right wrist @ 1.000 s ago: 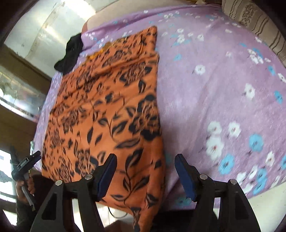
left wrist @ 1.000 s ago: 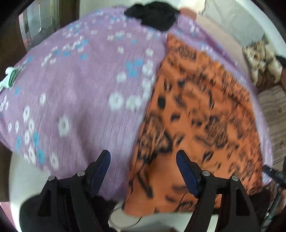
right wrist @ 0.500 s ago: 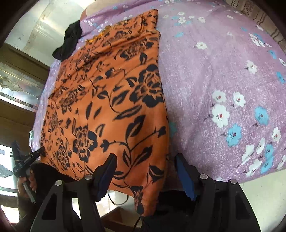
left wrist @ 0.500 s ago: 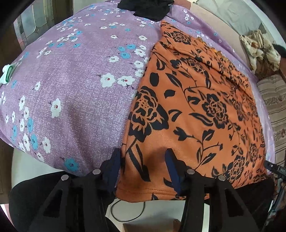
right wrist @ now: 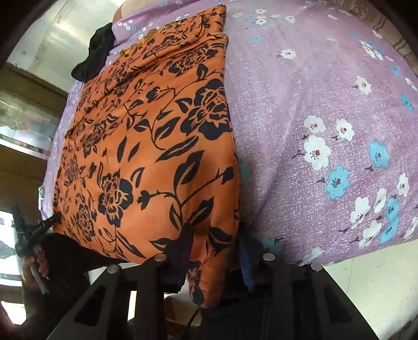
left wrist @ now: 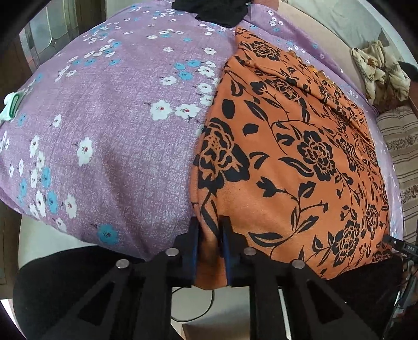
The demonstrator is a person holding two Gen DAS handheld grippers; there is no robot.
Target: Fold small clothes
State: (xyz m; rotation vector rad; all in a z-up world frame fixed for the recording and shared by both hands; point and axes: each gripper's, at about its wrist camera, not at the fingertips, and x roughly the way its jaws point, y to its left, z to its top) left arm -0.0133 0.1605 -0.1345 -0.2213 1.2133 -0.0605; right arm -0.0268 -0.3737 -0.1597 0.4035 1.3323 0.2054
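Left wrist view: orange flowered cloth [left wrist: 292,157] flat on the purple flowered bedsheet [left wrist: 109,136], long way running from the near edge to the far end by a black garment [left wrist: 211,11]. Left gripper [left wrist: 210,235] just closing, now pinched narrow on the near left corner. Right wrist view: same cloth [right wrist: 146,157], near right corner hanging over the edge (a bit floppy). Right gripper [right wrist: 215,251] just closing too, squeezing that corner. Likely step: grabbing both near corners. Next, probably: lift together, carry to the far end, keep edges lined up.
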